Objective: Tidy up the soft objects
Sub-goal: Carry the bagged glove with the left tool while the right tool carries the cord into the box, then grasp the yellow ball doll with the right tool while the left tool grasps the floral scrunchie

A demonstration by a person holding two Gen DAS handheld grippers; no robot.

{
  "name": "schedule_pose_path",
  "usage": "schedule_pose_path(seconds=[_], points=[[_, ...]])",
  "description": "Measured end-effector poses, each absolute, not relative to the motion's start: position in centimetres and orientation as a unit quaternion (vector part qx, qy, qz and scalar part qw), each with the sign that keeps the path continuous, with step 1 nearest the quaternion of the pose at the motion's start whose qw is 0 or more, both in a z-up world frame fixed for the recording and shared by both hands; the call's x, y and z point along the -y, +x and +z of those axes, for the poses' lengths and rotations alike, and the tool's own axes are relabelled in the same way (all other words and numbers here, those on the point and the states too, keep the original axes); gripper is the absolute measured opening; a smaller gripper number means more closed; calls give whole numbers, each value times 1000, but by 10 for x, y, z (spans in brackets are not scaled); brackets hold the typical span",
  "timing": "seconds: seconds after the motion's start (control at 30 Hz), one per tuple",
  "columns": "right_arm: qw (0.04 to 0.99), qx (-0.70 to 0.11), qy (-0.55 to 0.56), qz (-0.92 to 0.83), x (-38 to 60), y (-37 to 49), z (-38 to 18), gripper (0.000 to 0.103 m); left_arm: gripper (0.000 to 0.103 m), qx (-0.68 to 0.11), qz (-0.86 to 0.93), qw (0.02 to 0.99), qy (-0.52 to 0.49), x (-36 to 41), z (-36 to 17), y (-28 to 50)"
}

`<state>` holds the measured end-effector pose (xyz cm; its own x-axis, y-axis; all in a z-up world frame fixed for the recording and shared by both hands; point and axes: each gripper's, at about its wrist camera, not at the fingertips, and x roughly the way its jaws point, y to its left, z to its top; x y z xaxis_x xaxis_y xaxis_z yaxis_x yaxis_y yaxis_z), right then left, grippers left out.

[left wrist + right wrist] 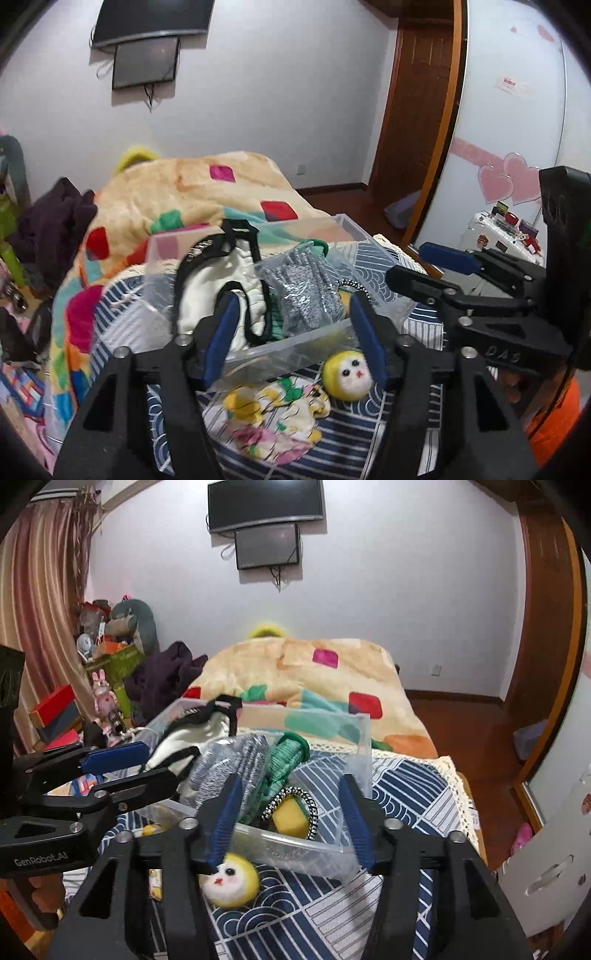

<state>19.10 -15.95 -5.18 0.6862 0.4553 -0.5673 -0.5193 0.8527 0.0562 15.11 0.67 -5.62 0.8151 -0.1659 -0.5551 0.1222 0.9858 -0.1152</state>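
Left wrist view: left gripper hung over the near wall of the clear plastic bin, its 2 blue pads spread wide apart, nothing between them. Bin sat on the navy patterned cloth and held a white garment with black straps, a grey knit piece in a clear bag and a green knit item. Just outside the bin's near wall lay a yellow-and-white plush ball with a face and, beside it, a floral cloth. Right gripper reached in from the right, pads apart, empty. Right wrist view: right gripper had its pads wide apart above the bin's near corner, a yellow sponge ringed by a black-and-white band inside. Plush ball lay on the cloth below its left pad, contact unclear. Left gripper entered at the left, parted and empty.
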Motion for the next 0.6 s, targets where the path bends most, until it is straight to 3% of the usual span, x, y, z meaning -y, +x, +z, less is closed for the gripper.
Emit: schedule_pose_path(seconds=[0.17, 0.3, 0.6], points=[[918, -283, -59, 273, 159, 179, -47, 62, 78, -285, -62, 956, -28, -13, -53, 129], [921, -274, -62, 272, 157, 169, -49, 77, 82, -291, -53, 955, -23, -16, -61, 117], [908, -311, -54, 276, 153, 168, -76, 78, 85, -341, -44, 939, -20, -21, -93, 104]])
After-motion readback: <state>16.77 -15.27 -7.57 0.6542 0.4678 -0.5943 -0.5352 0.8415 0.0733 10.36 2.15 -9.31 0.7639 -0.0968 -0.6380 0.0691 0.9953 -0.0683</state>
